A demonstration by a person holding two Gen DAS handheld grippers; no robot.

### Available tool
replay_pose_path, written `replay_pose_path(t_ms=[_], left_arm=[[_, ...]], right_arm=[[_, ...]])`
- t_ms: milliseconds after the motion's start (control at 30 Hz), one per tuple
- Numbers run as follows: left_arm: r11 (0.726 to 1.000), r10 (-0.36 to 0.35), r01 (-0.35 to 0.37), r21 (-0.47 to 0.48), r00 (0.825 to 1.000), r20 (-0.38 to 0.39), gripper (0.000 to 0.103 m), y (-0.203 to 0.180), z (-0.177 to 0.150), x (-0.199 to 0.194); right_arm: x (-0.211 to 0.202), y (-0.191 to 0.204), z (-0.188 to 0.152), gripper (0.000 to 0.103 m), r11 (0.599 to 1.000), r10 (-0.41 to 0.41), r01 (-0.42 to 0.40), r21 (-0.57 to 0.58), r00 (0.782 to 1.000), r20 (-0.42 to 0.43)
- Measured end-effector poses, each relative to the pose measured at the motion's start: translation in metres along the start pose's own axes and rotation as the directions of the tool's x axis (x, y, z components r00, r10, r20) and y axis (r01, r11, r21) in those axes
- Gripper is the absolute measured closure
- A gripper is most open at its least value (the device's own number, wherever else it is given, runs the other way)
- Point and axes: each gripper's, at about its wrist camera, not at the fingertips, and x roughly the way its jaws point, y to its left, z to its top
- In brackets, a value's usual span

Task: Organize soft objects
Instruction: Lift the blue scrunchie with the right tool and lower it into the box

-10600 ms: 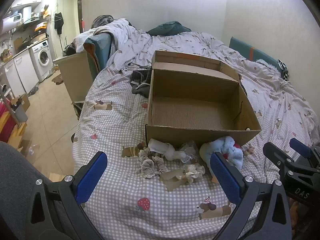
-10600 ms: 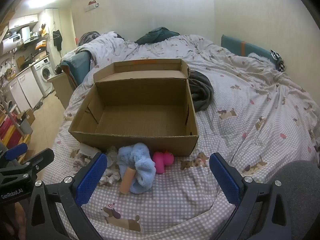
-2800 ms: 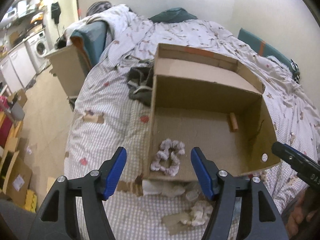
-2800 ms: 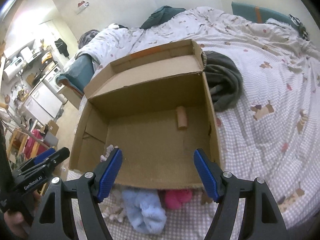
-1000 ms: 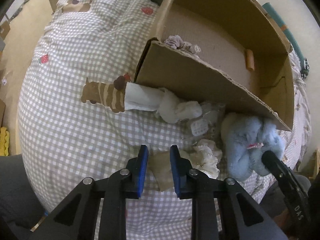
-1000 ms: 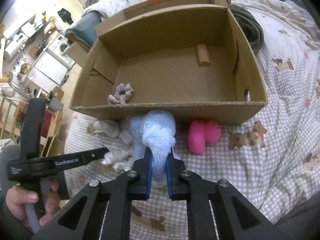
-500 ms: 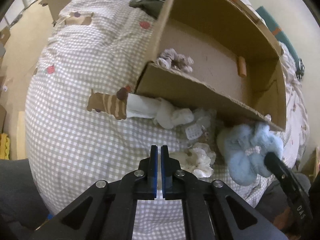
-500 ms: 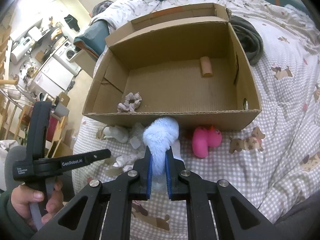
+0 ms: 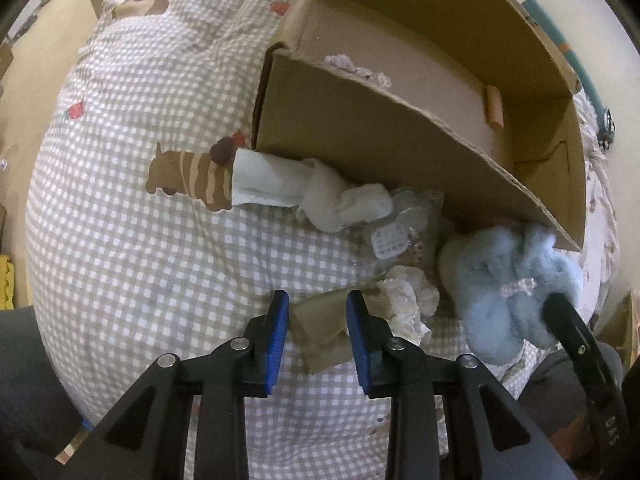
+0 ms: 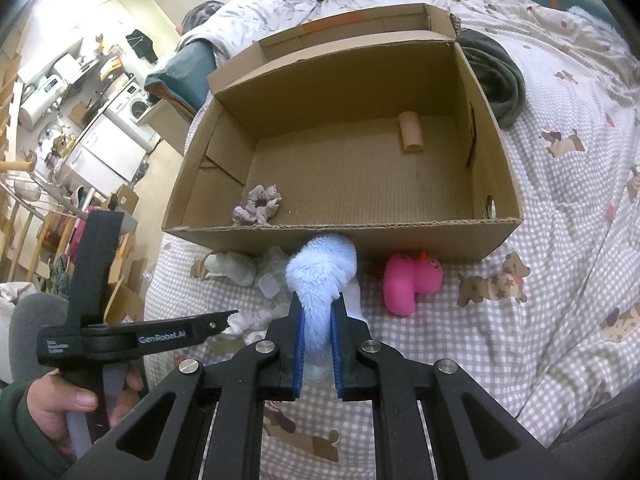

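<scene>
An open cardboard box sits on the checked bedspread. Inside lie a grey scrunchie and a cardboard tube. My right gripper is shut on a fluffy light-blue plush, lifted in front of the box's near wall; the plush also shows in the left wrist view. My left gripper is open, its jaws either side of a tan card piece joined to a cream scrunchie. A pink plush duck lies to the right of the blue plush.
A rolled white sock and a clear plastic packet lie against the box's front wall. A dark garment lies behind the box. The bed's left edge drops to the floor with a washing machine beyond.
My left gripper has opened from shut and now straddles the tan card piece. My right gripper has lifted the blue plush a little towards the box.
</scene>
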Motion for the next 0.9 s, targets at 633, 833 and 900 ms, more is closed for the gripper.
replay_pose_path(t_ms=[633, 833, 900], left_arm=[[0.993, -0.034, 0.012, 0.115, 0.981, 0.190, 0.097, -0.032, -0.017, -0.065], [0.993, -0.021, -0.013, 0.121, 0.961, 0.275, 0.097, -0.029, -0.024, -0.095], [0.991, -0.005, -0.036, 0.129, 0.953, 0.302, 0.097, -0.023, -0.023, -0.100]], right_arm=[[-0.029, 0.002, -0.001, 0.090, 0.998, 0.064, -0.065, 0.011, 0.997, 0.047], [-0.061, 0.000, 0.001, 0.090, 0.992, 0.115, -0.119, 0.035, 0.990, 0.085], [-0.069, 0.001, 0.003, 0.091, 0.991, 0.128, -0.132, 0.035, 0.987, 0.097]])
